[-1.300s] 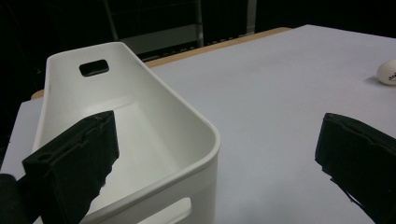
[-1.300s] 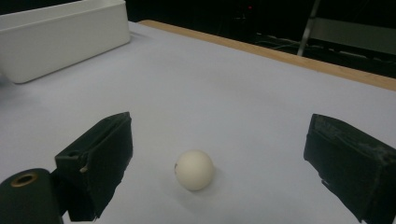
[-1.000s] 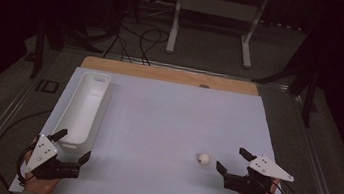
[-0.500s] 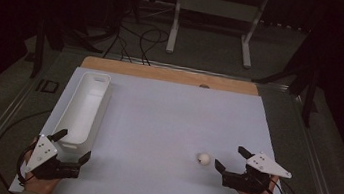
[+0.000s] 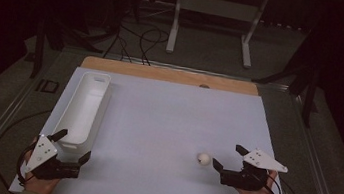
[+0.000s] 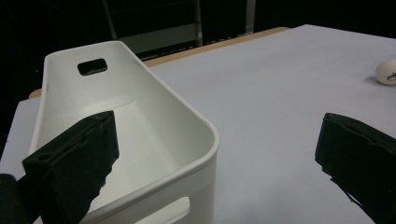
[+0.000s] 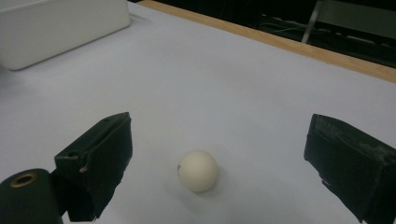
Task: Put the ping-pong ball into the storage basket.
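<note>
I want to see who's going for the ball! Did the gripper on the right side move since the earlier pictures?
Yes. The right gripper has crept left, toward the ball, which lies on the same spot of the white table; its jaws are open.

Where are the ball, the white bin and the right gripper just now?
ball (image 7: 198,170), right gripper view, middle of its rounded top.
white bin (image 5: 95,79), high view, far rim.
right gripper (image 5: 227,158), high view, midway between its open fingertips, just right of the ball.
</note>
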`<state>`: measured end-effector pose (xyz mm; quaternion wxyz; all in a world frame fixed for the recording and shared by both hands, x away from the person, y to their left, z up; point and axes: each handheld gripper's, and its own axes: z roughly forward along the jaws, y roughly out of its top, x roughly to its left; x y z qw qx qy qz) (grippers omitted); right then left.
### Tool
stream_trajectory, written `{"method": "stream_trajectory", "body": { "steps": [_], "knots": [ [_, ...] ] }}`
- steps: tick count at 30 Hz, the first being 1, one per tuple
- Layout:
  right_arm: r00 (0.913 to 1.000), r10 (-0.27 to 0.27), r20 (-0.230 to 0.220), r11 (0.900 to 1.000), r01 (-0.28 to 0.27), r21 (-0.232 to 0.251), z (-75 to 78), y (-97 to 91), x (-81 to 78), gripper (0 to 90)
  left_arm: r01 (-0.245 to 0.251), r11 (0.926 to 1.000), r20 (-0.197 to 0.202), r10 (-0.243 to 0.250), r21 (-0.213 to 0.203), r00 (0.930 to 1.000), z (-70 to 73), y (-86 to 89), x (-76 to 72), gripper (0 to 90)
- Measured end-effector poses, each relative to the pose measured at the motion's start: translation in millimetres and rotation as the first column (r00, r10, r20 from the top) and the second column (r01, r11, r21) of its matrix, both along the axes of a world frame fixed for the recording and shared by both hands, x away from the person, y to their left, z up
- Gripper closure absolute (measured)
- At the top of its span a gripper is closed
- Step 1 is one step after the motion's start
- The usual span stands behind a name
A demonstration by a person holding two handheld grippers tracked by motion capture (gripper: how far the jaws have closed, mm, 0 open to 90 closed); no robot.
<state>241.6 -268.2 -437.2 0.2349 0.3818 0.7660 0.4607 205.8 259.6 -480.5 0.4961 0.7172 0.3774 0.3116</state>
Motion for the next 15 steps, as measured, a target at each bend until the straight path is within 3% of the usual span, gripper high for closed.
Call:
{"method": "stream_trajectory", "body": {
  "steps": [15],
  "knots": [
    [0.9985,0.026,-0.047,0.9988,-0.028,-0.04,2.4,7.7,8.8,7.8,0.001,1.0,-0.001,-0.001,0.0,1.0,-0.4,-0.4,0.2,0.0]
  ]
}}
